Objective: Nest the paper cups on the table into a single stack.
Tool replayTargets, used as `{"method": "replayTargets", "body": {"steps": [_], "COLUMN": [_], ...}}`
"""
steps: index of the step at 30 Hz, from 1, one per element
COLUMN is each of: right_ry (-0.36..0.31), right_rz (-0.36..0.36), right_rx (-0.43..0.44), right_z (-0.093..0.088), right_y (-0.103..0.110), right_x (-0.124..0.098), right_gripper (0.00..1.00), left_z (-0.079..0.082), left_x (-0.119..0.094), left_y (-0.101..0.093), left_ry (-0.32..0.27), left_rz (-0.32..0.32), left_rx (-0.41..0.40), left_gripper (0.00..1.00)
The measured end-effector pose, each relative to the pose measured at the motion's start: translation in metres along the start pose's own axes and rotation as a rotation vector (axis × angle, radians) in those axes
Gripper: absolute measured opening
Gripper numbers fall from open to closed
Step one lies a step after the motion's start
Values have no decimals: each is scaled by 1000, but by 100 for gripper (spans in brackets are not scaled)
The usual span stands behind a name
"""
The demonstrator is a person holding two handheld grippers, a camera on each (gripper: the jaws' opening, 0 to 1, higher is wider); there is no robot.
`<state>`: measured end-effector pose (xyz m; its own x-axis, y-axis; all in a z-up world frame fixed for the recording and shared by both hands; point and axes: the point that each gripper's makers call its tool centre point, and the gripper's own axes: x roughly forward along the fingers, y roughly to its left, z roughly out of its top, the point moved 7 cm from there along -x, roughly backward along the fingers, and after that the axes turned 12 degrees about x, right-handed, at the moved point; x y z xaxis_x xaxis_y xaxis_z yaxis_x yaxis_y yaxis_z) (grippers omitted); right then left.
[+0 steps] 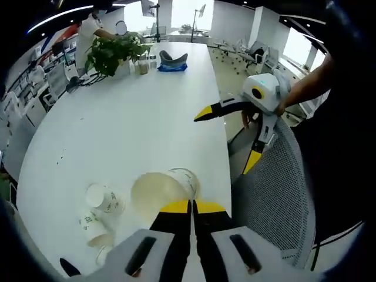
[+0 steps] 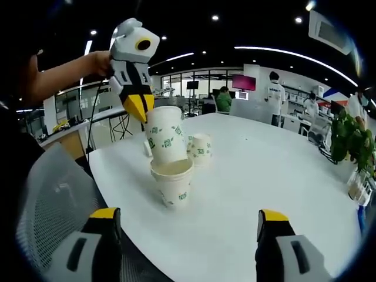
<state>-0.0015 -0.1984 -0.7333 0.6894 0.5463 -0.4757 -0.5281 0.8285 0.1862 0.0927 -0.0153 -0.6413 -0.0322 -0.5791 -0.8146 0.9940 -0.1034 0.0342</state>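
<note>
- Taking the upright cup [image 2: 174, 182] near the table's [image 2: 276, 176] edge as my landmark: it stands open end up, a short way in from the white table's rim.
- My left gripper [image 2: 141, 110] hangs right above that cup, its yellow-tipped jaws pinching the rim of a second paper cup [image 2: 165, 141].
- That held cup is tilted, and its base sits just at or inside the landmark cup's mouth; I can't be sure whether they touch.
- In the left gripper view the same jaws are pressed together over the rim of the held cup [image 1: 161, 191], whose open mouth faces the camera.
- Beyond the landmark cup stands another small cup [image 2: 201, 150], close behind it.
- In the left gripper view two small cups [image 1: 101, 212] lie next to the held cup on the tabletop [image 1: 135, 117].
- My right gripper [image 2: 187, 226] is on the near side of the landmark cup, off the table edge, jaws spread wide and holding nothing.
- The right gripper [image 1: 229, 138] also shows in the left gripper view, over a mesh chair back [image 1: 273, 194].
- A potted plant [image 1: 111, 51] sits at the table's far end, well away from the cups.
</note>
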Motion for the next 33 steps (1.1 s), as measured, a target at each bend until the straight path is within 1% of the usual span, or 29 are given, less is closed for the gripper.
{"method": "replayTargets", "body": {"steps": [5, 6, 9, 16, 20, 33], "right_ry": [2, 3, 4, 9, 12, 23], "right_rz": [5, 5, 5, 7, 8, 8], "right_rx": [1, 1, 1, -1, 1, -2], "right_z": [0, 0, 0, -1, -1, -2], "right_y": [1, 1, 1, 1, 1, 2], "right_x": [0, 0, 0, 0, 1, 1], "right_gripper": [98, 98, 97, 97, 97, 96], "left_z": [0, 0, 0, 0, -2, 0], "left_x": [9, 13, 20, 31, 38, 57], "left_y": [-2, -3, -5, -7, -6, -12], "left_ry": [35, 54, 88, 139, 154, 169], "left_rz": [-14, -19, -28, -52, -65, -115], "left_rx": [25, 42, 68, 115, 125, 135], "left_gripper": [0, 0, 0, 0, 0, 0]}}
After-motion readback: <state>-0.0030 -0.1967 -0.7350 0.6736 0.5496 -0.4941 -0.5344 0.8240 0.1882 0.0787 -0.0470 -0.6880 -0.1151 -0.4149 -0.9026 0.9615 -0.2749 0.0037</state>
